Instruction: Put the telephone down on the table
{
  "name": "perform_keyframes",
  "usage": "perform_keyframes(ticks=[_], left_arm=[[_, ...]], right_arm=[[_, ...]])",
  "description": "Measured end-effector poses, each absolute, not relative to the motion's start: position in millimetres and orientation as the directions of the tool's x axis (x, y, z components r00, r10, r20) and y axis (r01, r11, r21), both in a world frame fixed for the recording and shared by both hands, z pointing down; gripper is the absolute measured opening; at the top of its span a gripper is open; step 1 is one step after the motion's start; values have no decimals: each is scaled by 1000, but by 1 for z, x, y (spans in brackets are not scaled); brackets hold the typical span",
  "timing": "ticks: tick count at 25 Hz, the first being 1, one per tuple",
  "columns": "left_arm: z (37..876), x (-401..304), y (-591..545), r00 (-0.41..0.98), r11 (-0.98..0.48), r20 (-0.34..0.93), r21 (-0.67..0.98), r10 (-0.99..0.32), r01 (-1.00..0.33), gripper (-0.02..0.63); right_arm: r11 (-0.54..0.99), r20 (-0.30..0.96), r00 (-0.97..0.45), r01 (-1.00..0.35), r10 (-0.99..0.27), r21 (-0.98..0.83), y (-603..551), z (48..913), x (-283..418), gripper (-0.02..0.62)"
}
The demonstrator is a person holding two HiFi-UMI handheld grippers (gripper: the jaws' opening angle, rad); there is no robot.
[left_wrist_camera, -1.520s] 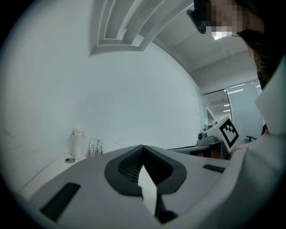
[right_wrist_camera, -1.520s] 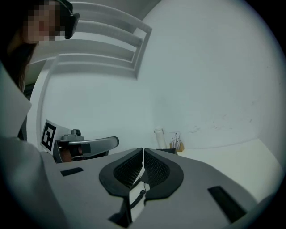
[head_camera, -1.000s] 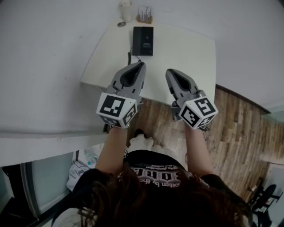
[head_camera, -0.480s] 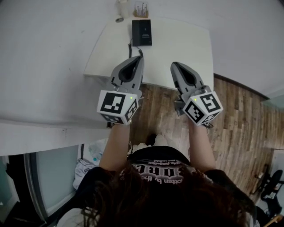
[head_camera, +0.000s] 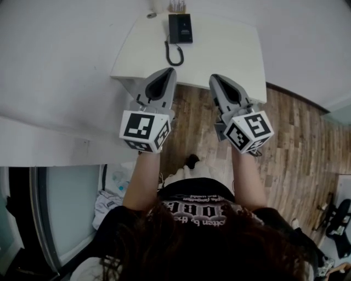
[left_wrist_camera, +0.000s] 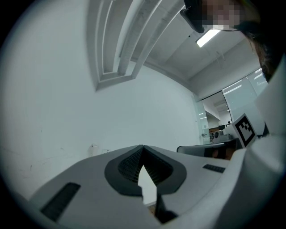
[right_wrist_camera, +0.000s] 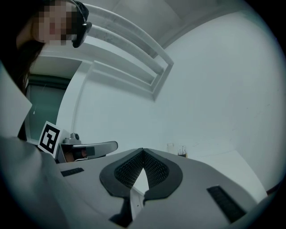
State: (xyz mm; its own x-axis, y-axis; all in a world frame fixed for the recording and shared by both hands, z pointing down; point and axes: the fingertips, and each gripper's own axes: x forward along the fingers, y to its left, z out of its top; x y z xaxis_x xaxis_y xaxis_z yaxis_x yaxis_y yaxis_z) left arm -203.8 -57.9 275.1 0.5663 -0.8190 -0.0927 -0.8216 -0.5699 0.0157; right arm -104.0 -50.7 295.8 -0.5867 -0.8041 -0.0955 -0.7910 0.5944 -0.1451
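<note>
A black telephone (head_camera: 180,28) lies flat on the white table (head_camera: 219,55) near its far edge, its coiled cord (head_camera: 174,54) trailing toward me. My left gripper (head_camera: 170,70) is shut and empty, held level at the table's near edge, short of the phone. To its right my right gripper (head_camera: 214,77) is shut too, with nothing in it, over the near edge. In the left gripper view the left gripper (left_wrist_camera: 142,146) shows tips meeting, and in the right gripper view the right gripper (right_wrist_camera: 143,150) shows the same.
A small holder with pens (head_camera: 176,6) and a white cup (head_camera: 156,5) stand at the table's far edge by the white wall (head_camera: 60,66). Wooden floor (head_camera: 296,137) lies under me and to the right. A glass partition (head_camera: 66,203) is at lower left.
The table and phone have shifted up and away in the head view as I stepped back. Both grippers stayed shut and side by side; the cord now shows in full.
</note>
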Motion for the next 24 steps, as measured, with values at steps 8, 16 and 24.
perform_keyframes(ticks=[8, 16, 24], left_arm=[[277, -226, -18, 589, -594, -105, 33, -802, -804, 2], [269, -224, -2, 614, -619, -110, 13, -782, -785, 2], [269, -223, -1, 624, -627, -98, 4, -775, -779, 2]], right_arm=[[550, -119, -539, -829, -834, -101, -10, 293, -123, 31], [535, -137, -522, -842, -842, -76, 8, 281, -127, 31], [536, -138, -524, -840, -841, -80, 7, 278, -126, 31]])
